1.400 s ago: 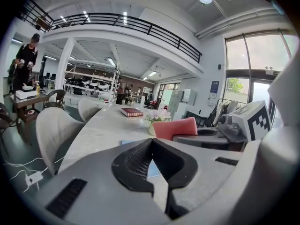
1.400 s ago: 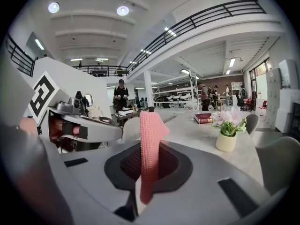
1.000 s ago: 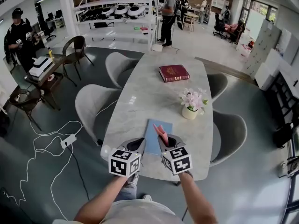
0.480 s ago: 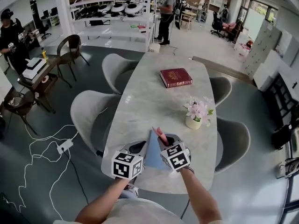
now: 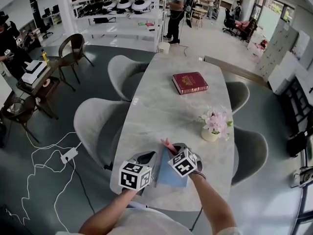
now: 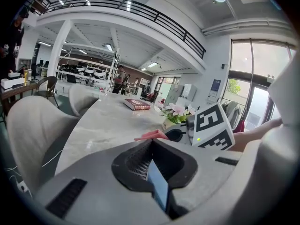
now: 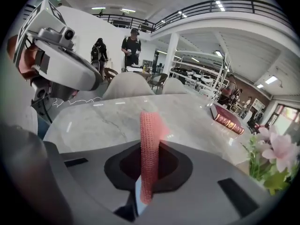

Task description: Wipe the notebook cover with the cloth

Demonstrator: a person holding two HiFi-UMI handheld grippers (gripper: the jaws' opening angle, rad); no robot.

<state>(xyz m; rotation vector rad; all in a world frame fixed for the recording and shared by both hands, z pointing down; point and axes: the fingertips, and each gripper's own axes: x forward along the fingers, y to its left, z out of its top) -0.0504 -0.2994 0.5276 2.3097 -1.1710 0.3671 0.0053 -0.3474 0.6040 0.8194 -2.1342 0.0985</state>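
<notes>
The blue notebook (image 5: 172, 174) lies near the front edge of the marble table (image 5: 161, 106), between my two grippers. My left gripper (image 5: 149, 157) is shut on its left edge, and the blue edge (image 6: 157, 187) shows between the jaws in the left gripper view. My right gripper (image 5: 172, 149) is shut on the pink cloth (image 5: 168, 145) just over the notebook's far end. In the right gripper view the cloth (image 7: 149, 144) stands up out of the jaws. From the left gripper view the cloth (image 6: 152, 135) pokes out beside the right gripper's marker cube (image 6: 213, 125).
A red hardback book (image 5: 190, 82) lies at the table's far end. A pot of pink flowers (image 5: 213, 125) stands on the right side. Grey chairs (image 5: 95, 126) flank the table. Cables (image 5: 44, 160) trail on the floor at left. People stand farther off.
Both grippers have closed in over the notebook near the table's front edge. The left gripper now sits at the notebook's left edge, and the cloth is above its far end.
</notes>
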